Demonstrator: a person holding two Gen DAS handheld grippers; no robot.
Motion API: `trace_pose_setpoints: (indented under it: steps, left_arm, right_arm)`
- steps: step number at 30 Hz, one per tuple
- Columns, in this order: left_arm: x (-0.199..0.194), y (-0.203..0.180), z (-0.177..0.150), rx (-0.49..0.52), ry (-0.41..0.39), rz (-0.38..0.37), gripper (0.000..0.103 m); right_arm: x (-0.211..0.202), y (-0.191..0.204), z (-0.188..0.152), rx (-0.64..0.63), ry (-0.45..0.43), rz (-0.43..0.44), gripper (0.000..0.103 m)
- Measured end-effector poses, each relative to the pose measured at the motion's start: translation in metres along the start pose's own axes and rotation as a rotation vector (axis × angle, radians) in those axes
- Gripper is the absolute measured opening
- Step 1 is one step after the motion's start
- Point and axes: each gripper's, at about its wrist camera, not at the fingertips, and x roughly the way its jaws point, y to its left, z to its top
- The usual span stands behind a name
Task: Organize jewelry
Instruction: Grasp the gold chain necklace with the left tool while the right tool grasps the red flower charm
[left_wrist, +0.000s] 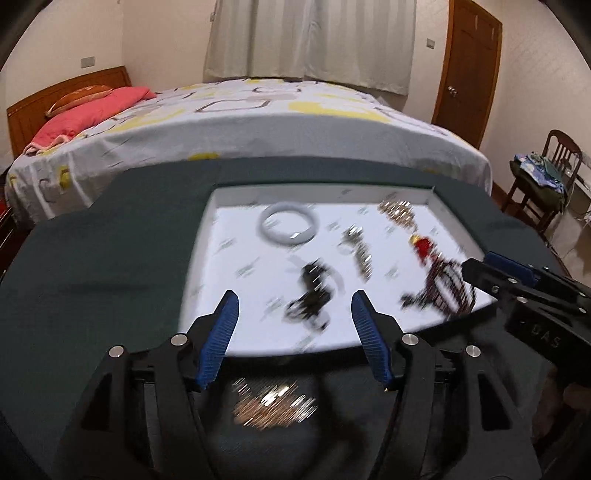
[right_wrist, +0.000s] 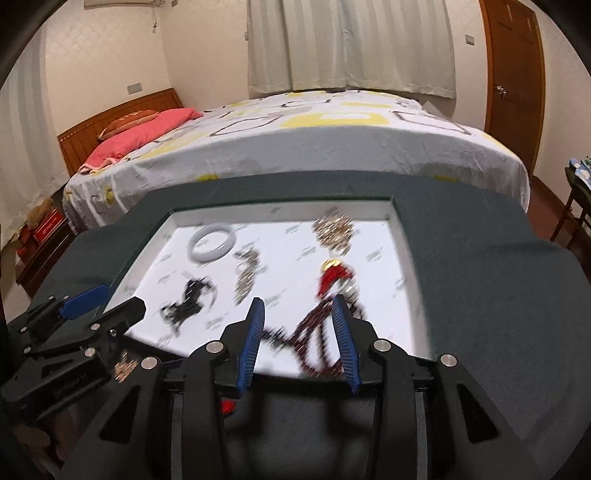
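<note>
Left tool (left_wrist: 291, 306): fingers spread wide, holding nothing, poised over the near edge of the white tray (left_wrist: 207, 229), above the black trinket (left_wrist: 310, 291). Blue ribbed pads (left_wrist: 225, 332) on black jointed arms.

Right tool (right_wrist: 297, 317): fingers parted to a medium gap, straddling the dark red beaded necklace (right_wrist: 314, 332) at the tray's near right; whether the pads touch the beads cannot be told through motion blur.

Tray: shallow, rectangular, white, with low walls and a faint repeated print, resting on a dark green cloth-covered surface (left_wrist: 110, 229). Contents, all blurred:
- white ring bangle (left_wrist: 288, 225), smooth, far left;
- gold chain cluster (left_wrist: 400, 212), far right;
- silver chain piece (left_wrist: 356, 251), centre;
- red ornament with gold cap (left_wrist: 423, 245), adjoining the necklace.

Outside the tray: gold glittering heap (left_wrist: 273, 402) on the cloth, under the left tool.

Surroundings: bed (left_wrist: 258, 122) with grey-yellow patterned sheet, pink pillow (left_wrist: 81, 118), wooden headboard, cream curtains (left_wrist: 310, 40), brown door (left_wrist: 469, 70), wooden chair (left_wrist: 543, 177).
</note>
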Motion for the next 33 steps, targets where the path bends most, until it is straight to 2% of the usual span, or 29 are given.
trace_pose_setpoints:
  steps: [9, 18, 20, 23, 26, 33]
  left_arm:
    - [-0.023, 0.037, -0.025, 0.011, 0.038, 0.043, 0.062]
    - [-0.023, 0.050, -0.043, 0.008, 0.075, 0.049, 0.062]
    - [-0.022, 0.051, -0.044, 0.000, 0.078, 0.046, 0.062]
    - [-0.021, 0.048, -0.045, 0.010, 0.083, 0.042, 0.062]
    - [-0.020, 0.045, -0.047, 0.018, 0.088, 0.039, 0.062]
    - [-0.014, 0.038, -0.049, 0.019, 0.106, 0.032, 0.062]
  right_arm:
    - [0.004, 0.034, -0.035, -0.036, 0.073, 0.033, 0.038]
    - [0.018, 0.040, -0.045, -0.036, 0.126, 0.023, 0.038]
    - [0.020, 0.041, -0.046, -0.037, 0.134, 0.027, 0.035]
    - [0.022, 0.041, -0.050, -0.034, 0.149, 0.040, 0.022]
    - [0.021, 0.040, -0.051, -0.034, 0.150, 0.051, 0.016]
    - [0.008, 0.033, -0.048, -0.040, 0.107, 0.026, 0.012]
